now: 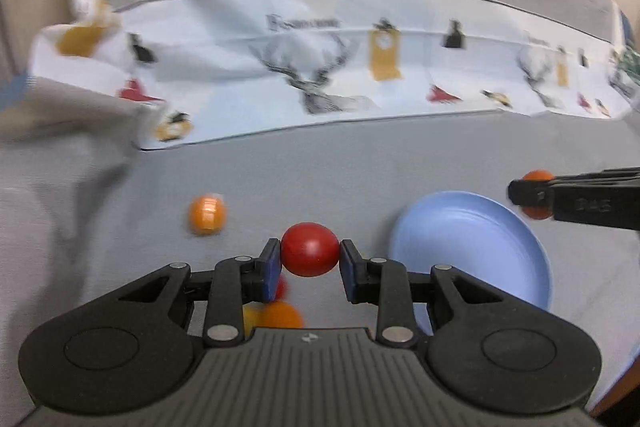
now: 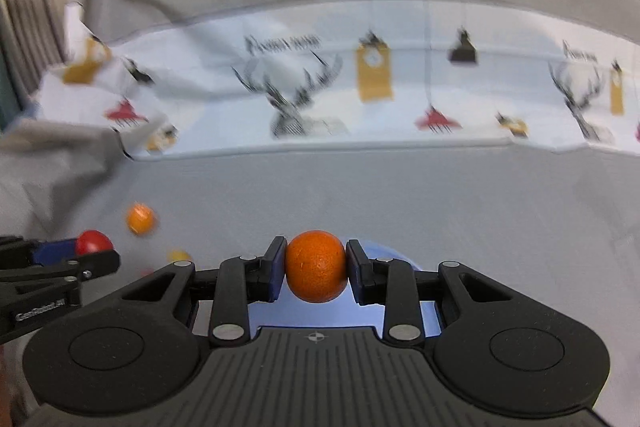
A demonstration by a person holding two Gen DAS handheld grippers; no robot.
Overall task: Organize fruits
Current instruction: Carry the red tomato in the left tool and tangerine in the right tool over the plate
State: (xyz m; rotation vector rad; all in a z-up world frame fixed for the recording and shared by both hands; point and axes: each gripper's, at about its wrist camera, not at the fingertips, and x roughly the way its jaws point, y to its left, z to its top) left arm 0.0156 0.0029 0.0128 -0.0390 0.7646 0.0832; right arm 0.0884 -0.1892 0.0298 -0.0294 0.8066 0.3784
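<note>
My left gripper [image 1: 310, 255] is shut on a red round fruit [image 1: 310, 249] and holds it above the grey cloth. My right gripper [image 2: 316, 265] is shut on an orange fruit [image 2: 316, 265], above a light blue plate [image 2: 304, 315]. In the left wrist view the blue plate [image 1: 472, 247] lies to the right, and the right gripper [image 1: 532, 193] with its orange [image 1: 536, 175] hangs over its far right rim. In the right wrist view the left gripper [image 2: 96, 251] with the red fruit [image 2: 93, 242] is at the far left.
A loose orange fruit [image 1: 207, 215] lies on the grey cloth, also in the right wrist view [image 2: 140, 219]. Orange, yellow and red fruits [image 1: 276, 313] lie under my left gripper. A white printed cloth [image 1: 320, 67] lies across the back.
</note>
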